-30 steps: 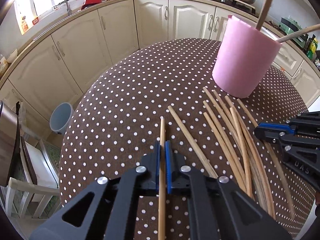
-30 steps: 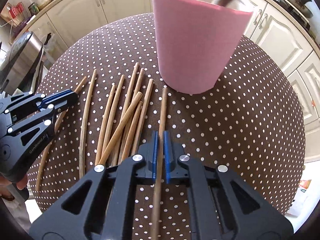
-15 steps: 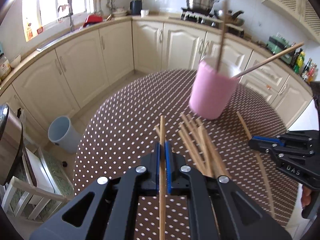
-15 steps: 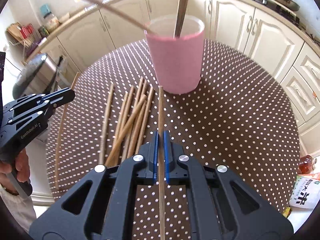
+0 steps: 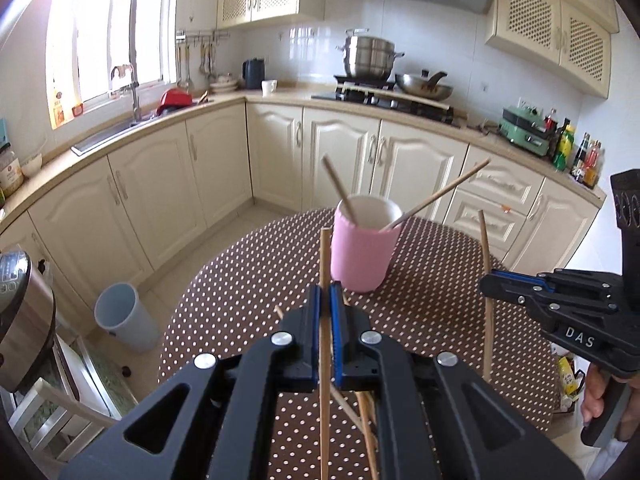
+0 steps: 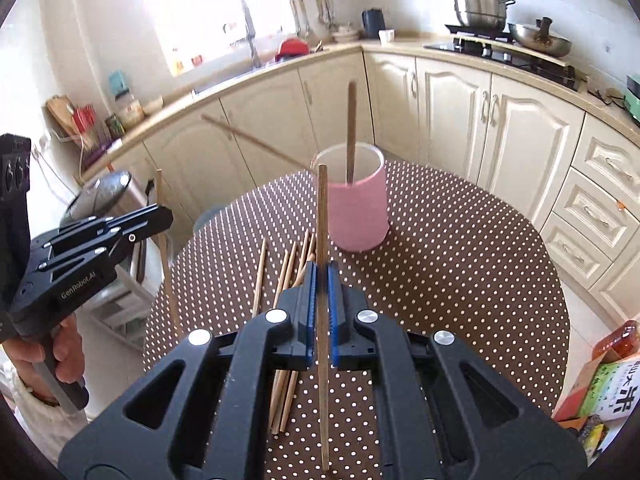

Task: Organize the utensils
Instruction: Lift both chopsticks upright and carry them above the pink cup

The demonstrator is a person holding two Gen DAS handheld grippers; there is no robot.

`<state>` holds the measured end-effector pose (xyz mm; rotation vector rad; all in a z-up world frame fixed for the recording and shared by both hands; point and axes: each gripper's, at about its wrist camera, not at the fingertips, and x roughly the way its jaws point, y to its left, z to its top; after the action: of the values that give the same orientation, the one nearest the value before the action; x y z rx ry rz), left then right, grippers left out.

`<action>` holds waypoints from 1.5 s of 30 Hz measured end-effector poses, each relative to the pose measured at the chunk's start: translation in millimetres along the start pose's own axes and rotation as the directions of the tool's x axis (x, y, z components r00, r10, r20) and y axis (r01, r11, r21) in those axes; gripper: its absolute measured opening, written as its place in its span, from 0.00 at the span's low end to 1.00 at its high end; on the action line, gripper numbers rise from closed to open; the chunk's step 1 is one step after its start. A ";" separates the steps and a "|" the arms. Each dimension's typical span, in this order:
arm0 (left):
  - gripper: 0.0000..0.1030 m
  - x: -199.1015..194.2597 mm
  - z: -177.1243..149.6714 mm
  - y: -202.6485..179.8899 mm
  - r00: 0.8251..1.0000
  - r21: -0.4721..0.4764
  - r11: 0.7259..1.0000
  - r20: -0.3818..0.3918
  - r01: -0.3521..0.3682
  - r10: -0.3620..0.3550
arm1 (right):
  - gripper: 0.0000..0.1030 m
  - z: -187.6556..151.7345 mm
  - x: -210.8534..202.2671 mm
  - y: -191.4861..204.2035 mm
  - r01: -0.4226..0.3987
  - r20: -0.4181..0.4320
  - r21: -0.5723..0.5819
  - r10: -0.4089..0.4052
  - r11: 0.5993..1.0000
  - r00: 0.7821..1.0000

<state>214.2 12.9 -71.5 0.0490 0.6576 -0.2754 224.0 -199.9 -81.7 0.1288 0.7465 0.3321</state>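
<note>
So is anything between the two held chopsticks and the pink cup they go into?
Nothing visible. Left gripper and right gripper each hold a chopstick above the table; the pink cup ahead is open-topped, holding only two leaning chopsticks.

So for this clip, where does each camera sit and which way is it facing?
Left wrist: sits on the left gripper, looks forward along its fingers, shut on a chopstick, over the dotted table toward the pink cup and the stove; the right gripper and a hand show at right.
Right wrist: sits on the right gripper, shut on another chopstick, facing the cup and the sink; the left gripper shows at left.
Shared: cup, table, both grippers.
</note>
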 end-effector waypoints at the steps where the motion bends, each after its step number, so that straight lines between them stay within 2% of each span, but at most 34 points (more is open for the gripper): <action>1: 0.06 -3.6 2.8 -2.3 1.000 -0.002 1.000 0.011 0.002 -0.002 | 0.06 1.3 -4.1 -1.3 0.001 0.016 0.004 -0.001 1.000 1.000; 9: 0.06 -17.3 38.2 -19.0 0.993 -0.015 1.000 0.118 0.010 -0.008 | 0.06 13.8 -31.1 -18.1 0.016 0.167 0.045 -0.023 0.999 0.986; 14: 0.06 -11.4 68.3 -30.3 0.979 -0.053 0.998 0.201 0.018 -0.007 | 0.05 21.7 -32.3 -27.9 0.007 0.208 0.059 -0.020 0.998 0.978; 24: 0.06 15.1 117.6 -41.3 0.926 -0.186 0.982 0.375 0.016 0.056 | 0.05 39.9 -24.2 -39.7 0.004 0.254 0.051 -0.017 0.999 0.967; 33: 0.06 32.7 138.1 -49.1 0.894 -0.212 0.977 0.439 0.004 0.092 | 0.05 58.8 -18.7 -44.3 0.024 0.276 0.038 -0.034 0.999 0.960; 36: 0.06 30.6 138.5 -48.9 0.874 -0.220 0.976 0.474 -0.002 0.109 | 0.05 60.0 -15.5 -45.6 0.026 0.274 0.035 -0.035 0.999 0.961; 37: 0.06 30.8 139.6 -48.7 0.870 -0.221 0.975 0.480 0.002 0.107 | 0.05 60.2 -14.5 -45.7 0.026 0.272 0.036 -0.035 0.999 0.962; 40: 0.06 24.8 141.5 -49.6 0.846 -0.205 0.978 0.525 0.029 0.086 | 0.05 62.3 -11.9 -46.8 0.027 0.267 0.036 -0.036 0.999 0.963; 42: 0.06 27.4 142.3 -53.5 0.848 -0.194 0.981 0.520 0.003 0.100 | 0.05 62.4 -11.8 -46.9 0.030 0.270 0.036 -0.039 0.999 0.962; 45: 0.06 43.6 138.0 -58.0 0.873 -0.176 0.984 0.479 -0.013 0.097 | 0.05 65.9 -10.6 -47.4 0.031 0.277 0.044 -0.042 0.999 0.960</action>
<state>314.0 -71.4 13.6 -0.1607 0.1723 -0.1652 273.7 -248.0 -37.8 0.1945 0.4762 0.2577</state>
